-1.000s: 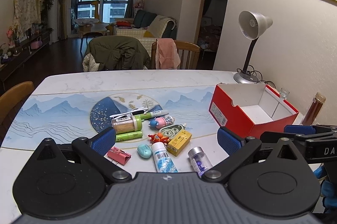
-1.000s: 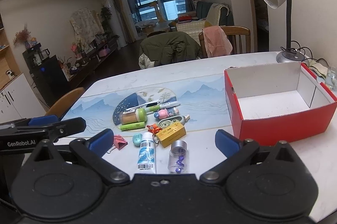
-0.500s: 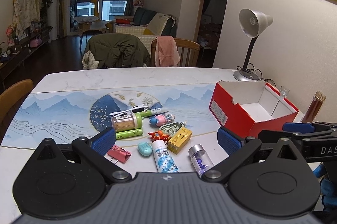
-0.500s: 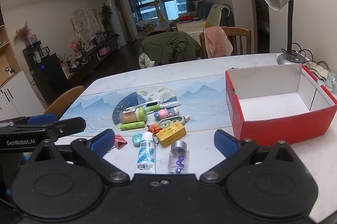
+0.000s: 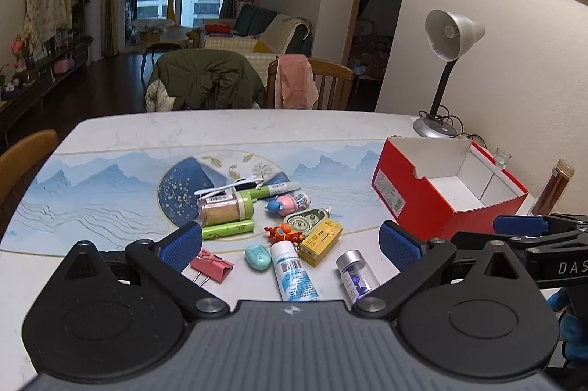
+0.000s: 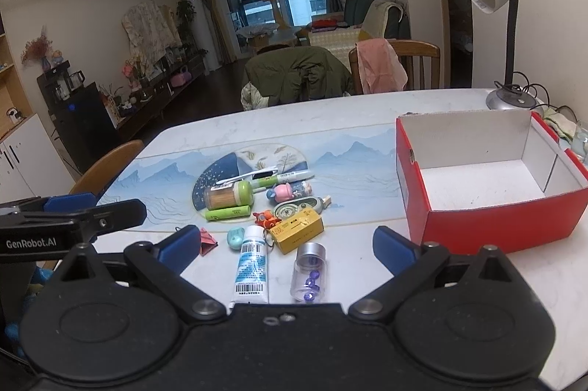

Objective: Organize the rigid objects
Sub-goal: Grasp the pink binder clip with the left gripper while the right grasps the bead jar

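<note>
On the tabletop (image 6: 367,119) nothing had yet gone where it belonged, as far as I could judge: the red box (image 6: 488,225) stood at the right with its white floor bare, and every small thing lay in one cluster to its left, well apart from it. So the whole sorting was still ahead of me.

My left tool (image 5: 290,242) hung over the near edge of the cluster, spread wide with nothing between its pads. My right tool (image 6: 286,240) was equally wide apart and held nothing.

I counted one box. In the cluster I counted one toothpick jar (image 6: 228,195), one white tube (image 6: 251,264), one marker (image 6: 290,177), one thin white pen-like thing (image 6: 246,177) behind the jar, one green stick (image 6: 228,214), one yellow carton (image 6: 298,231), one tape roller (image 6: 299,206), one vial (image 6: 309,271) of purple beads, one pink figure (image 6: 283,191), one pink clip (image 5: 212,265), one teal eraser-like piece (image 6: 235,237) and one small orange toy (image 6: 265,218). That made twelve loose things; anything hidden under them I could not tell.
</note>
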`<state>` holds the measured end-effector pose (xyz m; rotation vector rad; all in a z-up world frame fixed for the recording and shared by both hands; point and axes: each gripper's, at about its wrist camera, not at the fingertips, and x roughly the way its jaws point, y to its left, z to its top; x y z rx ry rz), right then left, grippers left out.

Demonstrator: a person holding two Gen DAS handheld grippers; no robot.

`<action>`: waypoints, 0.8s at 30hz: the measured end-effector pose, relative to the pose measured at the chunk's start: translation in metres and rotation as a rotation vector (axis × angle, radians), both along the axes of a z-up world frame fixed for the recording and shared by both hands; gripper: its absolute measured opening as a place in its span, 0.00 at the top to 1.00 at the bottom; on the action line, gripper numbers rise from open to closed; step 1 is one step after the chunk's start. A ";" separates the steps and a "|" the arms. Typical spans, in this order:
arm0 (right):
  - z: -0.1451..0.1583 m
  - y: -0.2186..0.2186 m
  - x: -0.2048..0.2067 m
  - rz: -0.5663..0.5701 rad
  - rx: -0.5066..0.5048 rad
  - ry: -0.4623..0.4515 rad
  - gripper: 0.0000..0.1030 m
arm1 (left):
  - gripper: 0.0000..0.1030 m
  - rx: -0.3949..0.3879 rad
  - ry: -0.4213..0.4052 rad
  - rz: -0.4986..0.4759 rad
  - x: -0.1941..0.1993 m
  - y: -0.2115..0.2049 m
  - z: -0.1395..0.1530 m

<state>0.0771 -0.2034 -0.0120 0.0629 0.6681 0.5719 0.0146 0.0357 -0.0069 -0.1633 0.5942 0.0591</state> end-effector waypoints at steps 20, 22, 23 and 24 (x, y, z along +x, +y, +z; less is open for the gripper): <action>-0.078 0.041 0.073 0.089 -0.111 0.160 0.18 | 0.00 0.090 0.163 -0.021 0.076 0.059 -0.116; -0.087 0.045 0.078 0.102 -0.137 0.173 0.20 | 0.00 0.093 0.174 -0.048 0.082 0.067 -0.124; -0.091 0.048 0.081 0.103 -0.151 0.179 0.21 | 0.00 0.094 0.184 -0.044 0.085 0.071 -0.128; -0.095 0.050 0.084 0.100 -0.166 0.182 0.22 | 0.00 0.091 0.191 -0.041 0.087 0.075 -0.131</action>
